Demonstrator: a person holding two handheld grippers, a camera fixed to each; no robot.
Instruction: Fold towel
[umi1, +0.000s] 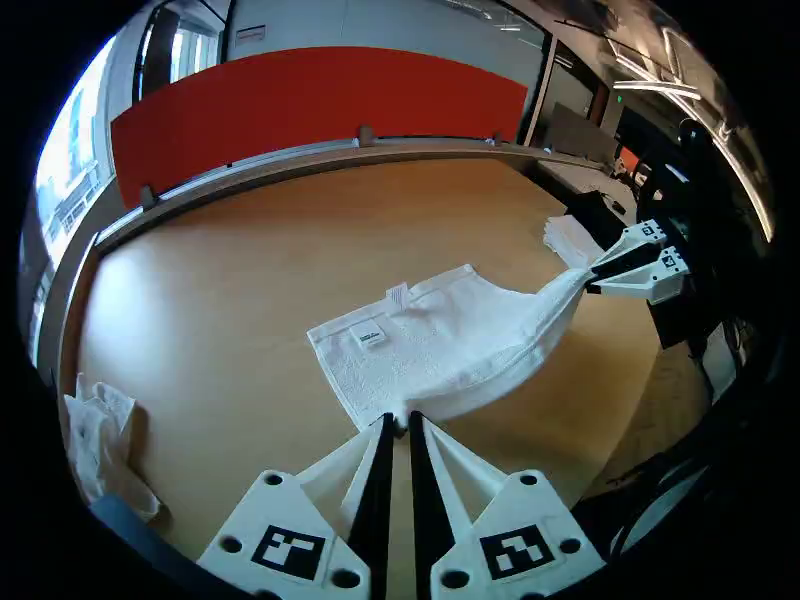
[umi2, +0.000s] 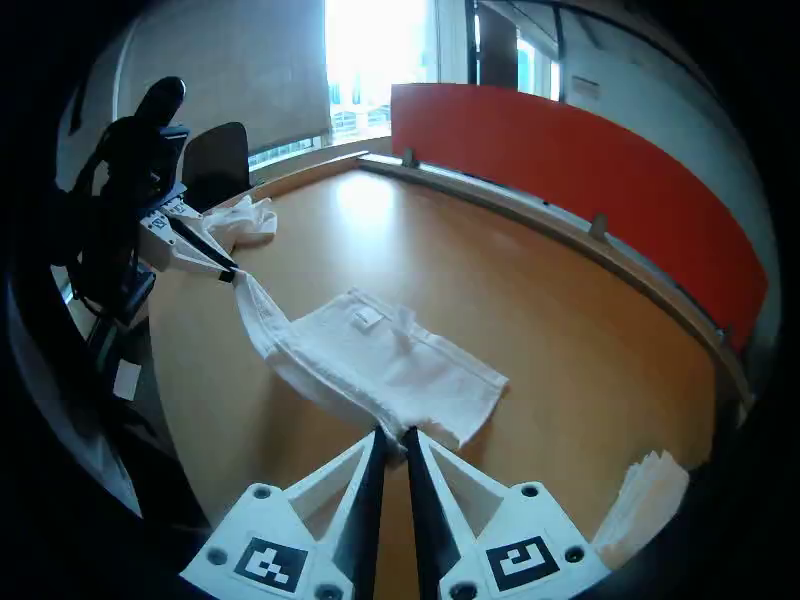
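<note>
Towel (umi1: 440, 345) partly on bench (umi1: 250, 290); left hand-held gripper (umi1: 401, 420) and right hand-held gripper (umi2: 393, 434) each clamp one end, I judge to stretch the edge taut for folding.

Quick tally: one white towel (umi1: 440, 340) on one tabletop (umi1: 250, 290), two grippers (left gripper (umi1: 400, 432), right gripper (umi1: 592, 280)), one crumpled cloth heap (umi1: 100, 440) at one tabletop edge, one folded stack (umi2: 650, 495) at another, one red divider (umi1: 320, 100).

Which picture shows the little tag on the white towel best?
The left gripper view: the tag on the towel lies near the middle, with dark print visible. The right gripper view shows it smaller and paler.
</note>
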